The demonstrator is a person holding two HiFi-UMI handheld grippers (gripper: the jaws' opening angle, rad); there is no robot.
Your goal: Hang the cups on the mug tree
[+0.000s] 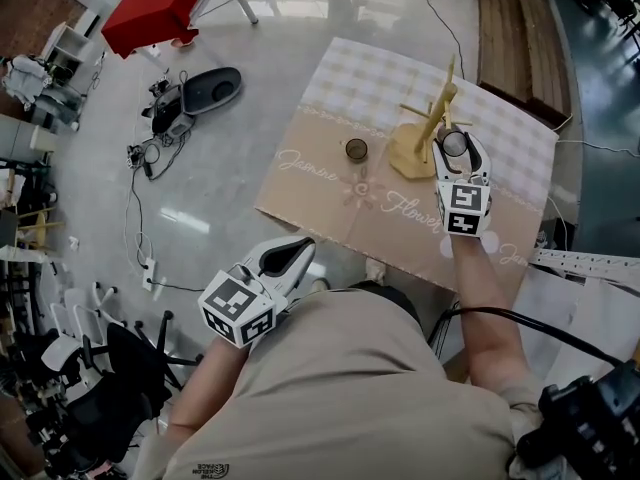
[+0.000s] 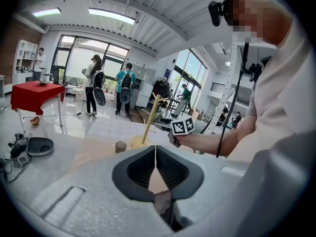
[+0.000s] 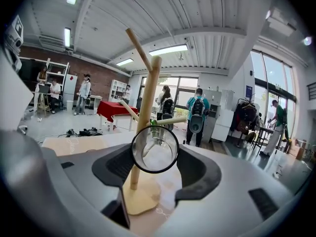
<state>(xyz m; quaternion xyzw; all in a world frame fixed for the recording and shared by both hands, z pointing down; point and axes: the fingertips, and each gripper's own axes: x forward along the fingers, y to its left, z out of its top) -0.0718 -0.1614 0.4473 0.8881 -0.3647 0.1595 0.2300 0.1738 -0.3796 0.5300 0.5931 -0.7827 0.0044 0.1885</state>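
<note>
A wooden mug tree (image 1: 432, 123) stands on the beige cloth-covered table (image 1: 330, 203), toward its far side. My right gripper (image 1: 455, 140) is shut on a clear glass cup (image 1: 455, 146), right beside the tree. In the right gripper view the clear glass cup (image 3: 154, 148) sits sideways between the jaws, its mouth facing the camera. The tree's post (image 3: 146, 107) and a peg (image 3: 172, 120) are just behind it. A small dark cup (image 1: 356, 149) stands on the table left of the tree. My left gripper (image 1: 292, 256) hangs off the table's near left edge, shut and empty.
A red table (image 1: 160, 3) stands far left, with cables and a dark flat device (image 1: 210, 88) on the shiny floor. Office chairs (image 1: 90, 368) crowd the lower left. A wooden bench (image 1: 520, 28) runs behind the table. Several people (image 2: 94, 90) stand in the background.
</note>
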